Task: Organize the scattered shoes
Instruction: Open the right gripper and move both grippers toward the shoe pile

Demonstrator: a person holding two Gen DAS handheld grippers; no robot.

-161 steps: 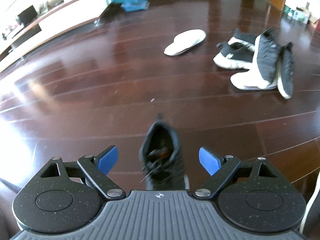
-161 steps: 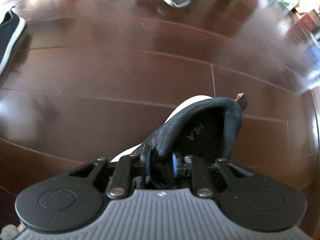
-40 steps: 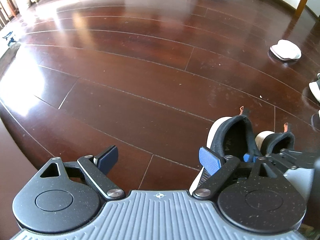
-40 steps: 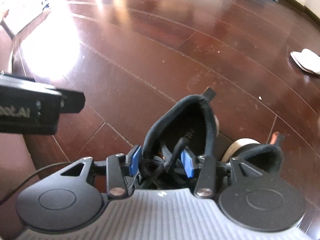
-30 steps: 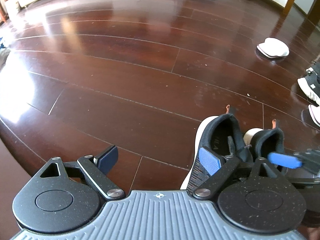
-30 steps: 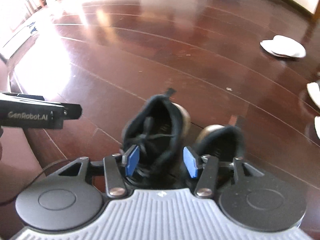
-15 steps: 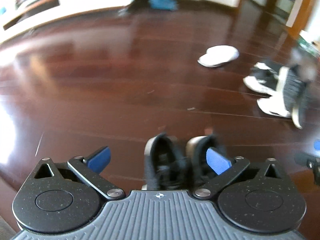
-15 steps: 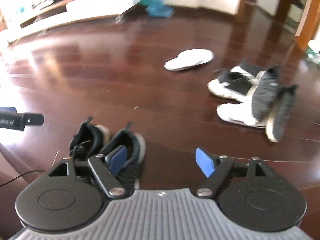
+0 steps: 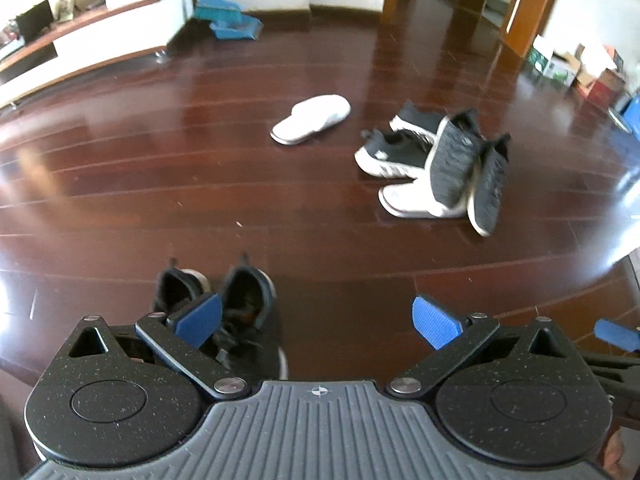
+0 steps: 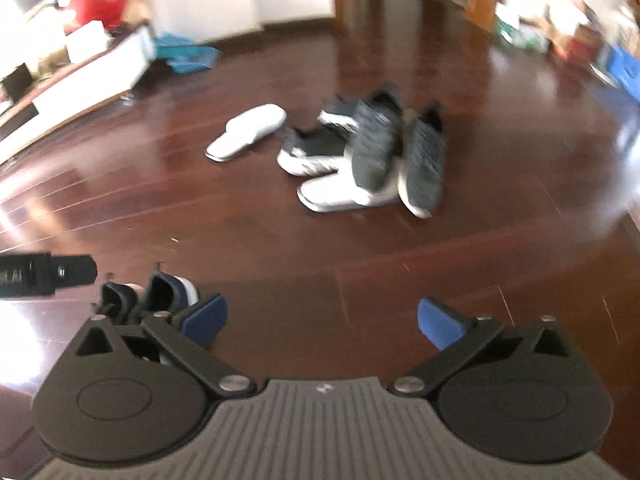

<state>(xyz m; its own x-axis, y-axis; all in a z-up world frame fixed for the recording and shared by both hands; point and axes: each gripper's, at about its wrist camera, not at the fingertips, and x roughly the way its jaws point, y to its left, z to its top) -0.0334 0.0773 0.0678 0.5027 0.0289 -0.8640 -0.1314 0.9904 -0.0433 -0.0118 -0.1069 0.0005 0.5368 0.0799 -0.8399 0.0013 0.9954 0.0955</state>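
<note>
Looking from our left claw point(image 9: 316, 318) and right claw point(image 10: 318, 320), both spread wide and empty, we see the black sneaker pair point(image 9: 224, 300) standing neatly together at seven o'clock, while the jumbled grey and white shoe pile point(image 9: 436, 164) waits at one o'clock.

1. My left gripper point(image 9: 316, 318), black linkage arms on a grey ribbed body, has its jaws spread wide and nothing between them.
2. Its blue ribbed fingertips point(image 9: 436, 322) angle outward, tilted down toward the floor.
3. My right gripper point(image 10: 320, 318), of the same black and grey build, is likewise spread wide and empty.
4. From the left wrist view, one blue pad of the right gripper shows at the right edge, so it sits just beside the left.
5. From the right wrist view, a black finger of the left gripper juts in at the left edge.
</note>
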